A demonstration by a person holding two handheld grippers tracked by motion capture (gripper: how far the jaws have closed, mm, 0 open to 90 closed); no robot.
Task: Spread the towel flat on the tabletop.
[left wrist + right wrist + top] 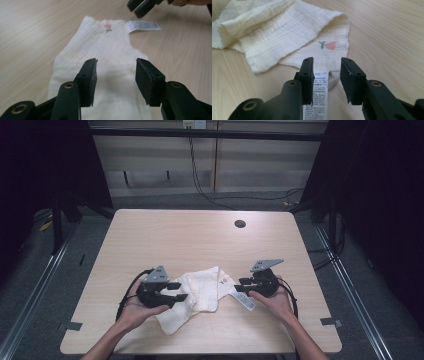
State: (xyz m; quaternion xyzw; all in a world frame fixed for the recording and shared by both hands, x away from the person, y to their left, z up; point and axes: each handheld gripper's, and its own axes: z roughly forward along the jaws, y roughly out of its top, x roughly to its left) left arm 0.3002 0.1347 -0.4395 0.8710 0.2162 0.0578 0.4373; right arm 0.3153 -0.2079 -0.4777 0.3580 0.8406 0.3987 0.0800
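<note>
My left gripper (172,291) and right gripper (246,283) are black. Each carries a grey three-cornered plate and a black cable. Brass-ringed screw holes dot my jaw arms.

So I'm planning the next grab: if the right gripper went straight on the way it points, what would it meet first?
Probably the white care label, lying between the open right gripper's fingers, then the cream cloth's flower-printed corner. Height above the table is unclear.

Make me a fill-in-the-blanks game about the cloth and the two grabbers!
1. The cloth lies on a ____ table.
2. The little picture stitched on the cloth is a ____.
3. The white label lies under the ____ gripper.
4. Both grippers' jaws are ____; the left gripper is over the cloth.

Missing words: wooden; flower; right; open
</note>
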